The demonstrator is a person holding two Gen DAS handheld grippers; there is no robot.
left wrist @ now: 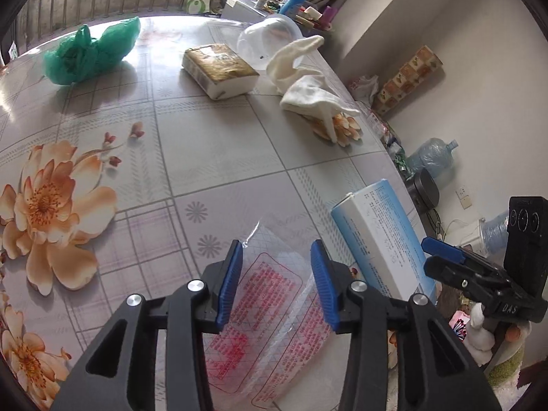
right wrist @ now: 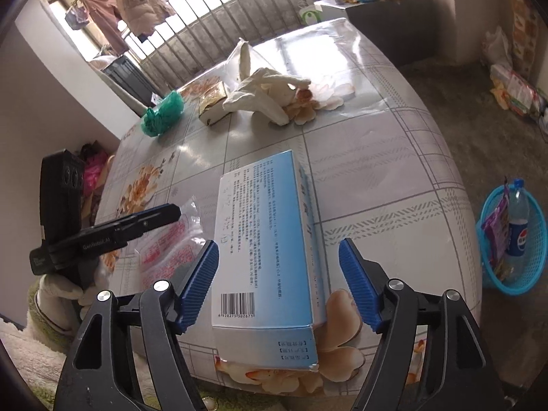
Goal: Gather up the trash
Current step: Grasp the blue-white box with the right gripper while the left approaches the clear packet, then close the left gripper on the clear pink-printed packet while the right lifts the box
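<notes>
Two tools, two targets, both staged at the near edge of the desk (right wrist: 394,144).

Left tool (left wrist: 275,284): jaws wide apart, straddling the clear plastic wrapper (left wrist: 270,311) with red print, which lies flat on the desk. Pads look slightly above the film, one either side; no contact that I can confirm. Flat film gives little to bite on, so my read is it needs to come down and pinch a raised edge or crease.

Right tool (right wrist: 277,284): jaws also wide apart, lined up on both long sides of the blue-white carton (right wrist: 270,239). Carton lies flat, its near end overhanging the desk edge, which probably makes a side grip easy. Left pad looks close to the carton wall, right pad clearly apart from it. Holding nothing.

Likely drop point: blue basket (right wrist: 513,243) on the floor to the right of the desk, already holding a Pepsi bottle (right wrist: 518,219) and a purple packet (right wrist: 496,226).

Farther back on the desk, untouched: green plastic bag (left wrist: 92,53), brown tissue pack (left wrist: 219,68), white gloves (left wrist: 308,78), clear plastic dome (left wrist: 270,39).

Judgement: early stage, most of the desk not yet cleared.
</notes>
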